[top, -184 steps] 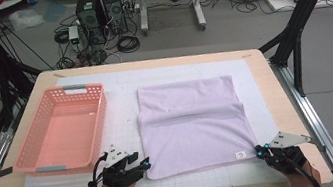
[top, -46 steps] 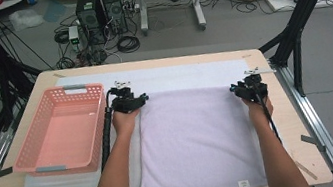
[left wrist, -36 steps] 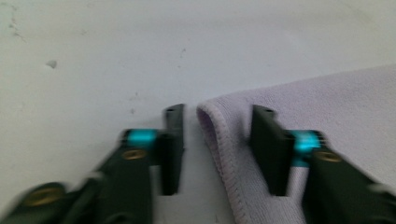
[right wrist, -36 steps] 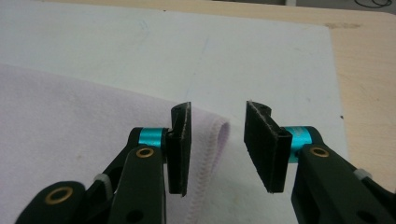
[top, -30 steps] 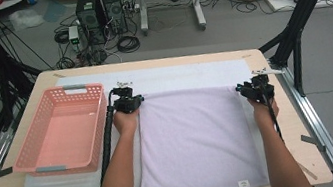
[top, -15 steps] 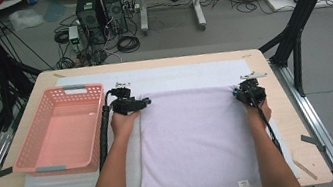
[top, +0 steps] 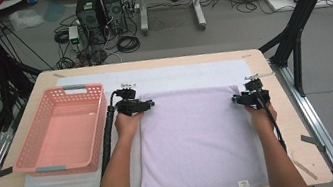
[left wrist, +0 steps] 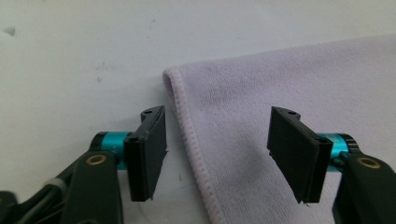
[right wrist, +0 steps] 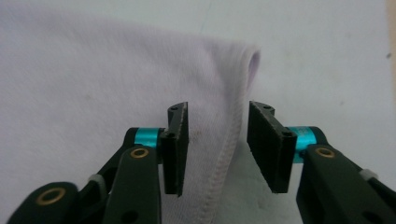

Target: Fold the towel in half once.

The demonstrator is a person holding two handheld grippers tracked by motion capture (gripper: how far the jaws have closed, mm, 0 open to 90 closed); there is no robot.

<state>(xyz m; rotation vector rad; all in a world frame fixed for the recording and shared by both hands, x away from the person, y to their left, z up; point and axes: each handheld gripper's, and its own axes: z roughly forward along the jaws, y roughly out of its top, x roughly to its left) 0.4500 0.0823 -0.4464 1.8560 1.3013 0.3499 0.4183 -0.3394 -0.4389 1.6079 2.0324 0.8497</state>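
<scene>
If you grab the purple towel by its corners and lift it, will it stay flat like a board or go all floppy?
Probably floppy: the purple towel looks like soft, thin cloth, and its hemmed edge already curls. It likely sags between the left hand-held gripper and right hand-held gripper. It seems light.

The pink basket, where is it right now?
In the high view, the pink basket sits at the table's left, beside the left gripper and the lilac towel.

No legible text — none anywhere.

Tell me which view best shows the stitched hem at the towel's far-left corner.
The left gripper view: the lilac towel's hem runs close-up between the left gripper's open jaws. The high view shows that corner small; the right gripper view shows the opposite corner's hem.
</scene>
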